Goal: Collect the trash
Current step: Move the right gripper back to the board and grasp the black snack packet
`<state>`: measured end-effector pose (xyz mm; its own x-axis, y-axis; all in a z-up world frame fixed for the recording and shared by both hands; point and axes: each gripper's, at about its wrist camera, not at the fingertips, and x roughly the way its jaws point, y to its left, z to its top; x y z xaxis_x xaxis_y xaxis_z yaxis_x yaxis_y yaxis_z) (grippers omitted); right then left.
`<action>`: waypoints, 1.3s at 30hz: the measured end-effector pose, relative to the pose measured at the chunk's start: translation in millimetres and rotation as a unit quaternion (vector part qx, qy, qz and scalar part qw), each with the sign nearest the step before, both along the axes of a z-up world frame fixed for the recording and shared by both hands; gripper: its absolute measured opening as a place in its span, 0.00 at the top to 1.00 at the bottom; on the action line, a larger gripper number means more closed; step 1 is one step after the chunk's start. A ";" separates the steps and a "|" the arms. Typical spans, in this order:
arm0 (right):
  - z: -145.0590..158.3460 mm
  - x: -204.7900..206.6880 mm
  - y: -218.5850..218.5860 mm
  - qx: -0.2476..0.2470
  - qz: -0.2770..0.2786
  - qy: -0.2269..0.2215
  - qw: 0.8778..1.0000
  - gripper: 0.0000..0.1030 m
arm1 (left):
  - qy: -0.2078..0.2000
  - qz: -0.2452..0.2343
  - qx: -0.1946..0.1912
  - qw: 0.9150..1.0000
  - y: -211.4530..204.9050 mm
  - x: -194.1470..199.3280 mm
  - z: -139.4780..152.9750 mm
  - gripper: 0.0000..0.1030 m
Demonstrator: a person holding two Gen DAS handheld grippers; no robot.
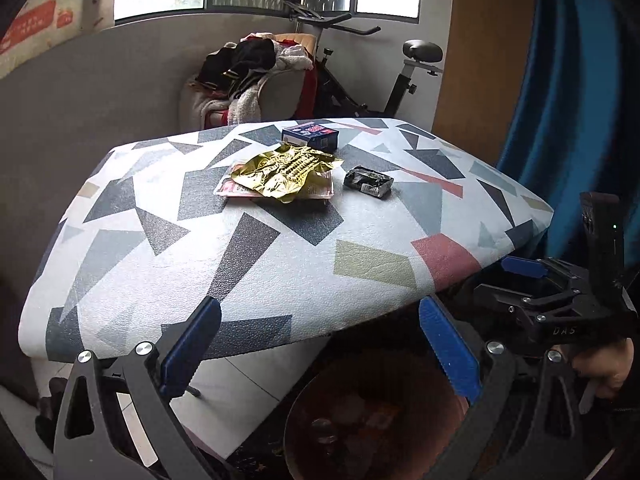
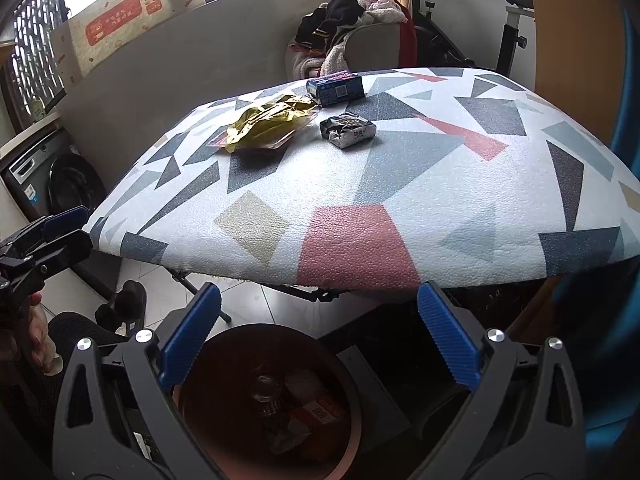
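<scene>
A crumpled gold wrapper [image 1: 285, 170] [image 2: 269, 123] lies on a flat red packet [image 1: 236, 190] at the far side of the patterned table [image 1: 280, 264] [image 2: 400, 184]. A crushed dark packet [image 1: 368, 181] [image 2: 348, 130] lies to its right, and a blue carton [image 1: 310, 136] [image 2: 335, 87] behind. A brown bin [image 1: 372, 420] [image 2: 268, 400] holding trash stands on the floor below the near edge. My left gripper [image 1: 320, 356] is open and empty over the bin and near edge. My right gripper [image 2: 320, 340] is open and empty above the bin; it also shows in the left wrist view [image 1: 532, 280].
A chair piled with clothes [image 1: 256, 76] [image 2: 352, 32] and an exercise bike [image 1: 360, 64] stand behind the table. A blue curtain [image 1: 572, 92] hangs at the right. A washing machine [image 2: 52, 176] stands at the left. The left gripper shows in the right wrist view [image 2: 44, 240].
</scene>
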<state>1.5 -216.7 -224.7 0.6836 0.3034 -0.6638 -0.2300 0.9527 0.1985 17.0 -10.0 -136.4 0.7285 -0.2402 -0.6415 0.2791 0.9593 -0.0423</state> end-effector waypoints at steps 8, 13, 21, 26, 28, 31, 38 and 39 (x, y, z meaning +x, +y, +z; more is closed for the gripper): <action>-1.0 0.7 2.6 -0.004 0.002 0.002 1.000 0.06 | -0.002 0.042 0.002 0.999 21.2 5.3 1.0 0.06; -1.9 1.1 3.2 -0.005 0.002 0.003 1.000 0.06 | -0.002 0.048 0.007 0.999 25.2 5.6 -0.6 0.06; -1.1 7.8 3.0 0.000 0.006 0.015 1.000 0.06 | 0.001 0.060 0.008 0.998 34.4 10.5 -2.0 0.06; 12.8 34.4 3.4 -0.031 0.016 0.007 0.999 0.06 | 0.000 0.063 0.001 0.998 41.6 19.2 -1.3 0.06; 22.9 53.0 1.8 -0.041 0.016 -0.001 0.999 0.06 | 0.002 0.061 -0.005 0.998 45.0 24.7 -1.7 0.06; 37.0 87.6 -4.3 -0.042 0.009 -0.008 0.999 0.06 | 0.012 0.064 -0.021 0.998 52.5 36.6 -3.0 0.06; 36.3 174.7 2.8 -0.073 0.022 -0.001 0.997 0.18 | 0.021 0.081 -0.035 0.996 67.5 67.7 -7.8 0.06; 33.1 185.5 4.7 -0.077 0.025 0.003 0.997 0.21 | 0.021 0.081 -0.034 0.996 67.7 72.1 -8.2 0.06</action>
<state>187.0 -212.0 -191.6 0.6660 0.2310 -0.7093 -0.2775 0.9593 0.0519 89.1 57.7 -144.6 0.7337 -0.1659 -0.6589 0.1184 0.9861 -0.1165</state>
